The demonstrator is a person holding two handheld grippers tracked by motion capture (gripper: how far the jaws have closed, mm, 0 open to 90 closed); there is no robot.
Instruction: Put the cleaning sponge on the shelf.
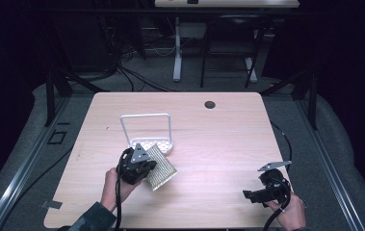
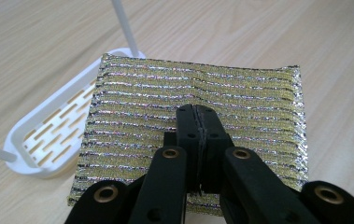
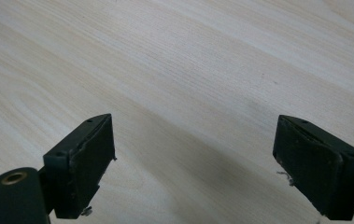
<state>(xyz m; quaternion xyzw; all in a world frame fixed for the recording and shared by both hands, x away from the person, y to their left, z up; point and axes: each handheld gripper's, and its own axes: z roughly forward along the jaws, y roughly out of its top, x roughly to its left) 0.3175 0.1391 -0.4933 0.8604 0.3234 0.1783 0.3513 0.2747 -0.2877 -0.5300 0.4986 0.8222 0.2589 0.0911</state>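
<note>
We see the left tool [image 2: 198,114] clamped on a gold metallic scouring pad [image 2: 198,88] (striped, glittery), whose far edge overlaps the white slotted sponge holder [image 2: 48,135] on the desk [image 1: 218,139]. Well to the right of that holder, the right tool [image 3: 193,158] hangs wide open over bare wood.

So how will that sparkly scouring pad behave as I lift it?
The scouring pad looks soft: its knit surface puckers where the left gripper pinches it, so it will probably sag. It seems light. One corner overlaps the white rack, so it may snag there.
</note>
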